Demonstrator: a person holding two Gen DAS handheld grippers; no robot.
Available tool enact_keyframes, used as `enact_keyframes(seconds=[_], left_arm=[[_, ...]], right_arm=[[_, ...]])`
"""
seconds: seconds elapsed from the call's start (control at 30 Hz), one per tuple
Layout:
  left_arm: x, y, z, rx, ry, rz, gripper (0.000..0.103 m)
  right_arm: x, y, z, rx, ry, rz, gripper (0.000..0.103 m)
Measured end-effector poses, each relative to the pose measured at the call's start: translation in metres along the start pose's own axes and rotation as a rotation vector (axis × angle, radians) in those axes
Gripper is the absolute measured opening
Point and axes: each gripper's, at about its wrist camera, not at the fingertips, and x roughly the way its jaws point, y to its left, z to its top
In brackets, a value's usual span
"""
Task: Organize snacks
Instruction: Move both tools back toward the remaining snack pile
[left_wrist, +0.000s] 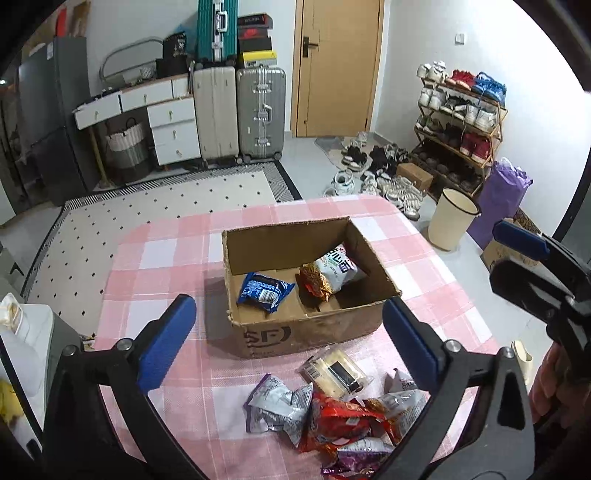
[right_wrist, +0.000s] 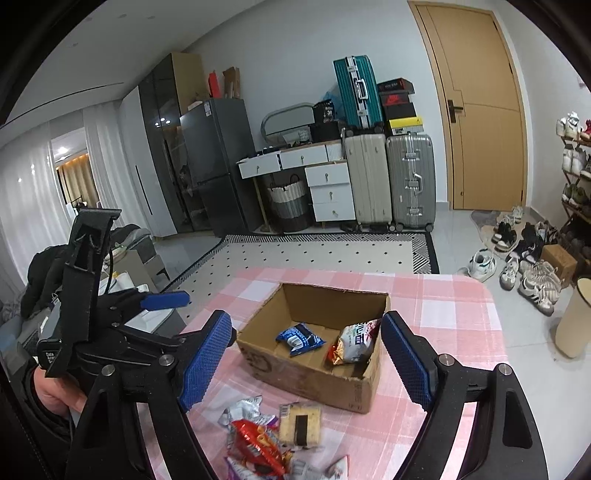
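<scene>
Pink checked table (left_wrist: 155, 258), cardboard box (left_wrist: 306, 325) long axis left-right, open-topped

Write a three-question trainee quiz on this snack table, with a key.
1. True or false: the cardboard box already holds snacks.
2. Which packet in the box lies nearest its left wall as the left wrist view shows it? A) the blue packet B) the white packet C) a green packet
3. Fill in: the fingers of the left gripper and the right gripper stand apart and hold ____.

Key: 1 true, three packets lie inside, counting the gold-red packet. 2 A. 3 nothing; the snack pile lies loose on the checked tablecloth in front of the box.
</scene>
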Motion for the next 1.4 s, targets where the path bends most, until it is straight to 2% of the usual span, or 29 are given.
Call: enact_keyframes(seconds=[0.37, 0.73, 0.9, 1.1, 1.17, 1.27, 1.4], left_arm=[[-0.067, -0.008, -0.038, 0.0, -0.044, 0.045, 0.102], [-0.115, -0.005, -0.084, -0.056, -0.082, 0.016, 0.102], [-0.13, -0.005, -0.113, -0.056, -0.08, 0.018, 0.102], [-0.128, -0.003, -0.149, -0.06, -0.038, -0.013, 0.102], [-0.12, -0.003, -0.162, -0.034, -0.02, -0.037, 0.102], [-0.104, -0.005, -0.184, 0.016, 0.029, -0.023, 0.102], [-0.082, -0.01, -0.206, 0.044, 0.084, -0.059, 0.102]], right_arm=[[-0.068, 0.033, -0.022, -0.021, -0.058, 0.003, 0.089], [-0.126, 0.054, -0.065, -0.016, -0.077, -0.01, 0.097], [-0.139, 0.06, -0.088, -0.014, -0.064, -0.013, 0.1], [-0.14, 0.062, -0.112, -0.008, -0.022, -0.026, 0.102], [-0.138, 0.061, -0.118, -0.007, -0.005, -0.03, 0.102], [-0.135, 0.06, -0.129, -0.009, 0.027, -0.047, 0.102], [-0.136, 0.056, -0.142, 0.007, 0.04, -0.046, 0.102]])
